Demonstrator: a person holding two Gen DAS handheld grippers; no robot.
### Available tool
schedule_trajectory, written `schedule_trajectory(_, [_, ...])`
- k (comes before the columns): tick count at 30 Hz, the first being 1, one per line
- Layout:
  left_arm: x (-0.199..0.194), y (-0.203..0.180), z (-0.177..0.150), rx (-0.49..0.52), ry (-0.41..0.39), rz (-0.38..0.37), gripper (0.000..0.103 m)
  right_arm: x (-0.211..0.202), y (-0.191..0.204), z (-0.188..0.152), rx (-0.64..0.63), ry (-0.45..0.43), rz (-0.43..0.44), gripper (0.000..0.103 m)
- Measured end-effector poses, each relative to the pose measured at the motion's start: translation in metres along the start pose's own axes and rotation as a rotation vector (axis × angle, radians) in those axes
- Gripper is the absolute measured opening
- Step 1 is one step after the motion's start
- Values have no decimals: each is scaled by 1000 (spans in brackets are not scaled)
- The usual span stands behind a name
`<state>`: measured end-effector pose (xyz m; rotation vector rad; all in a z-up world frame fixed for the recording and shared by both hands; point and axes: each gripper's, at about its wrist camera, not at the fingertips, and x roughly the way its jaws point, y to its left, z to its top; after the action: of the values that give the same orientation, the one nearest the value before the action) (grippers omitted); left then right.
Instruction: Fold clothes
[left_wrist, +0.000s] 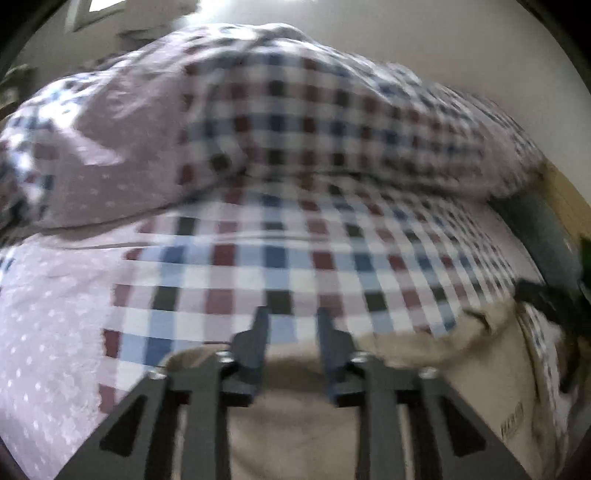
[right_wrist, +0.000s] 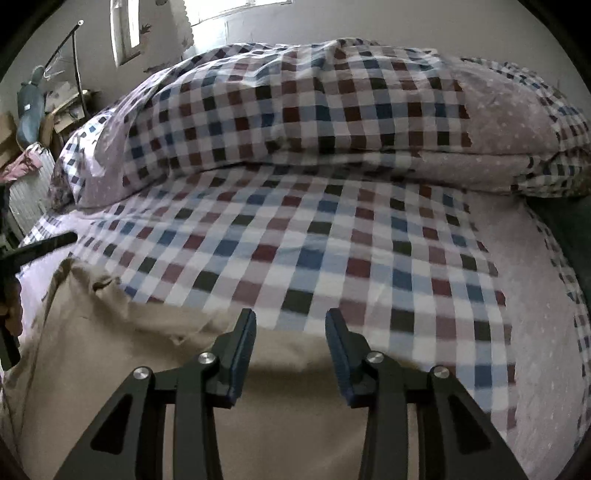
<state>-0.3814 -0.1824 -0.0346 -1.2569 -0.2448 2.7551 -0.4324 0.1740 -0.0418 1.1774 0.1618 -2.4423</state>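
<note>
A beige garment (left_wrist: 461, 373) lies spread on the checked bedsheet (left_wrist: 258, 258), with its far edge rumpled. My left gripper (left_wrist: 292, 317) hovers open over that far edge, and nothing sits between its fingers. In the right wrist view the same beige garment (right_wrist: 110, 350) fills the lower left. My right gripper (right_wrist: 290, 317) is open just above its far edge and holds nothing. The left gripper's dark finger (right_wrist: 44, 245) shows at the left edge of that view. The left wrist view is blurred.
A bulky checked duvet (right_wrist: 295, 110) is piled across the back of the bed (right_wrist: 535, 314). A white radiator (right_wrist: 26, 192), a clothes rail (right_wrist: 75, 55) and clutter stand at the left. A dark panel (left_wrist: 546, 225) runs along the bed's right side.
</note>
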Motion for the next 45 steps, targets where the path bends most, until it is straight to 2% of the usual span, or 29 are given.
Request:
schedule_trajectory(2, [8, -11, 0, 30, 5, 1, 57, 11, -2, 4, -23, 36, 21, 43])
schedule_trajectory(9, [37, -48, 1, 132, 24, 4, 58, 41, 0, 13, -33, 80, 36, 43])
schedule_trajectory(15, [53, -35, 2, 89, 65, 31, 58, 52, -2, 11, -60, 118, 75, 43])
schedule_trajectory(19, [60, -36, -13, 155, 157, -24, 58, 61, 7, 0, -162, 160, 115, 43])
schedule_trajectory(22, [52, -42, -23, 220, 161, -72, 57, 61, 16, -9, -237, 165, 112, 45])
schedule_trajectory(24, [47, -43, -29, 240, 165, -109, 47, 58, 18, -14, -265, 162, 124, 43])
schedule_trajectory(25, [44, -44, -30, 252, 164, -122, 36, 56, 20, -17, -285, 162, 128, 41])
schedule_trajectory(26, [41, -46, -32, 267, 159, -133, 25, 54, 22, -20, -307, 161, 131, 29])
schedule_trajectory(27, [38, -48, -33, 278, 152, -137, 19, 52, 26, -24, -335, 165, 144, 9])
schedule_trajectory(28, [36, -49, -34, 285, 144, -139, 13, 49, 28, -27, -360, 164, 135, 6])
schedule_trajectory(32, [26, -46, -24, 248, 72, -140, 10, 37, 30, -28, -397, 130, 95, 4])
schedule_trajectory(37, [16, -45, 6, 159, -68, -41, 10, 18, 20, -9, -311, -42, -39, 2])
schedule_trajectory(39, [14, -46, 17, 127, -117, 4, 10, 16, 18, 0, -265, -91, -59, 2])
schedule_trajectory(42, [35, -60, 26, 138, -83, 83, 10, 27, 22, 5, -264, -83, -118, 3])
schedule_trajectory(45, [65, -64, 25, 143, -1, 162, 12, 56, 36, 8, -269, -31, -181, 3])
